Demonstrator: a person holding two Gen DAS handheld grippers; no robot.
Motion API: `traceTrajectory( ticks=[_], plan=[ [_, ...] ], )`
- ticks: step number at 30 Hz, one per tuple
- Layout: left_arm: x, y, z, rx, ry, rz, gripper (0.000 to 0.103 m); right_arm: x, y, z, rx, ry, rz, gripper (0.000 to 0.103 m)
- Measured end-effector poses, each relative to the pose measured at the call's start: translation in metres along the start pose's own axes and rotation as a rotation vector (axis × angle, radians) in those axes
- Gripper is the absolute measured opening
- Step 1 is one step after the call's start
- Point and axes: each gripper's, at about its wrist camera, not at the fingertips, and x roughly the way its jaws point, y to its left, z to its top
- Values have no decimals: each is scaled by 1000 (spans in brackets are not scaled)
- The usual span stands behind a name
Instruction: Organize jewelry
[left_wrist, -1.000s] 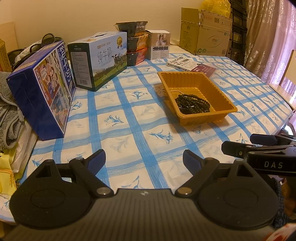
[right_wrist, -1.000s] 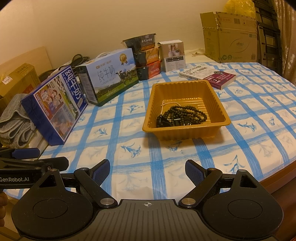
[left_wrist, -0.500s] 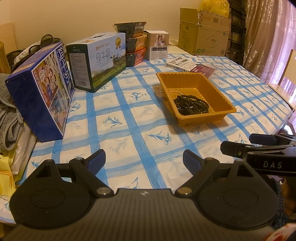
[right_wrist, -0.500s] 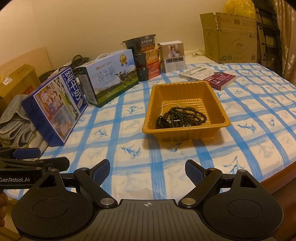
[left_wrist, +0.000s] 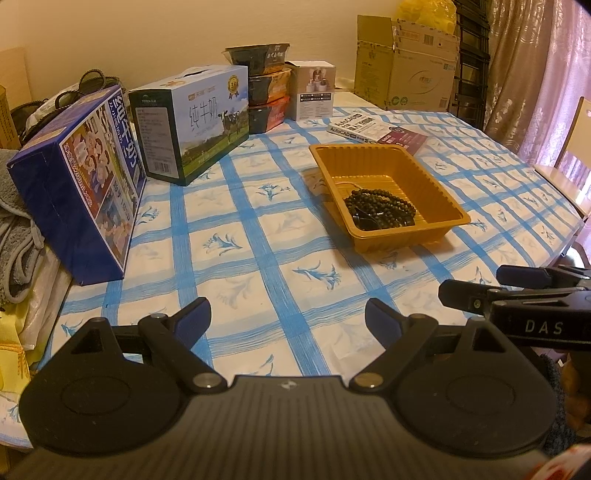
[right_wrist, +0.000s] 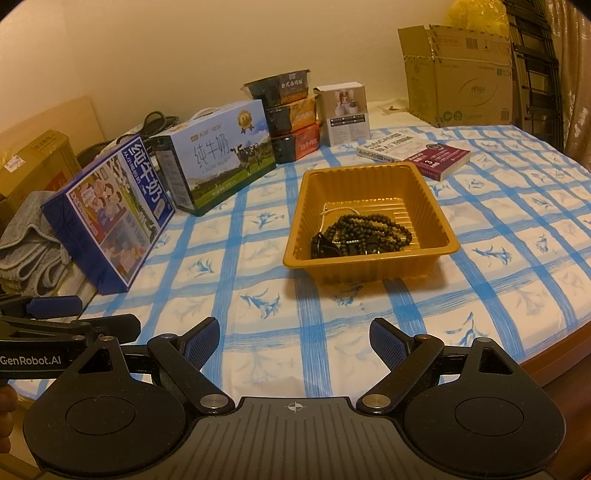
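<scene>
The right gripper (right_wrist: 294, 341) stands with its blue-padded jaws wide apart and nothing between them, held low over the near edge of the blue-and-white checked tabletop (right_wrist: 258, 317); the left gripper (left_wrist: 286, 319) is in the same condition, jaws apart and empty, just beside it. From the right gripper, the shallow orange ribbed plastic tray (right_wrist: 439, 236) lies at 12 o'clock, well apart from both grippers, with bare cloth between. Inside it, against the near wall, sits a tangled heap of dark round-bead strands (right_wrist: 369, 230), with a pale thin cord (right_wrist: 341, 210) running out at its far left and a dark glossy piece, too small to identify, at its left end. Judged risks: the strands appear interlaced, so closing on one loop could lift the whole heap or drag neighbouring strands over the rim. The tray looks light and unsecured; a pull against its wall could slide or tip it on the cloth. A loose cloth may also bunch under a sliding tray. The thin cord may slip between the pads or stay snagged in the beads. At 10 o'clock stand the dark blue printed milk carton box (right_wrist: 107, 218) and the white-and-green milk box with a cow picture (right_wrist: 221, 158); a wide leftward swing of the left gripper could strike them. No destination for sorted pieces is evident, so placement remains undetermined.
</scene>
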Motion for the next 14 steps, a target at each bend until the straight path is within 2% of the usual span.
traceTrajectory(
  ticks=[14],
  plan=[
    [0,0,-1,-1,1,1,89,-1,-2,3,3,0,0,88]
  ],
)
